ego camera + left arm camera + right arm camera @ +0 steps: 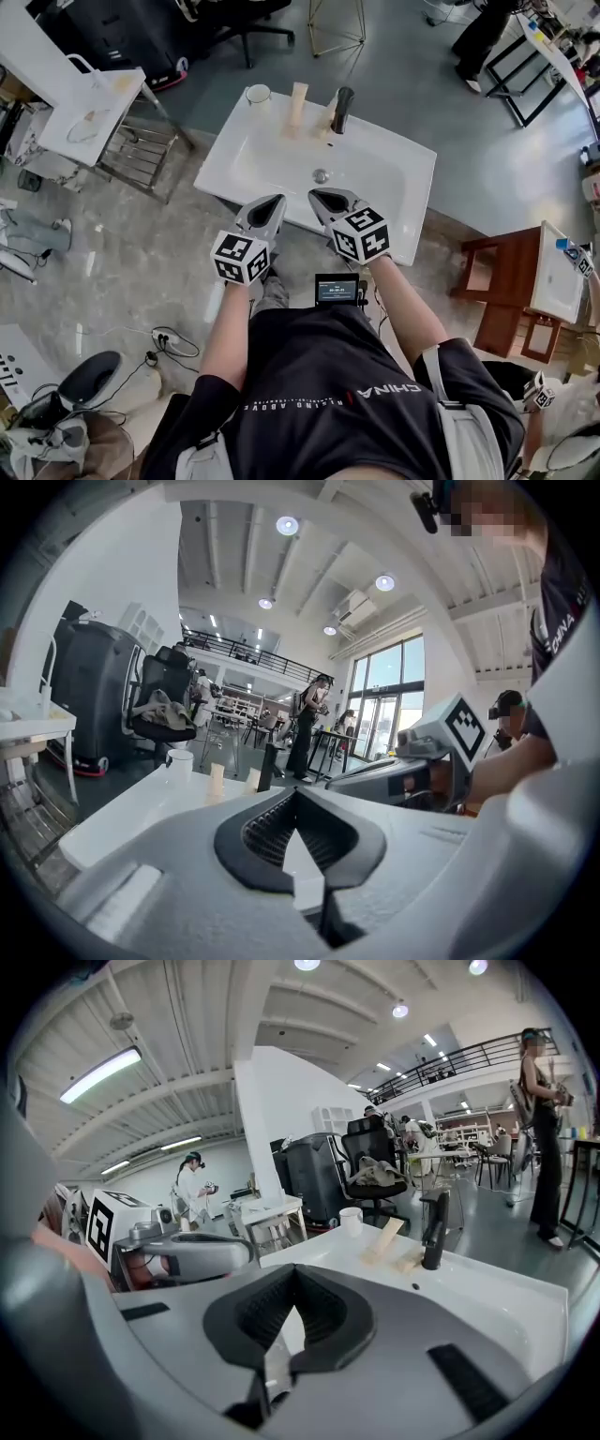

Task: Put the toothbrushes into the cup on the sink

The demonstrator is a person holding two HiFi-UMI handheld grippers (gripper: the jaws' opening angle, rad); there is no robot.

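Note:
A white cup (258, 94) stands on the back left corner of the white sink (394, 202). Two pale beige toothbrushes (298, 101) (327, 116) rest on the back ledge between the cup and the black faucet (342, 110). My left gripper (271, 203) and right gripper (324, 198) hover side by side over the sink's front edge, both shut and empty, well short of the toothbrushes. The left gripper view shows the shut jaws of the left gripper (298, 803), with the cup (178, 762) and a toothbrush (216, 780) far ahead. In the right gripper view the right gripper (295, 1283) faces the cup (351, 1220), a toothbrush (382, 1238) and the faucet (433, 1230).
The drain (321, 175) sits mid-basin. A white side table (89, 112) stands to the left, a wooden stand (487, 281) to the right. A power strip with cables (169, 339) lies on the floor. A small screen (337, 290) hangs at the person's waist.

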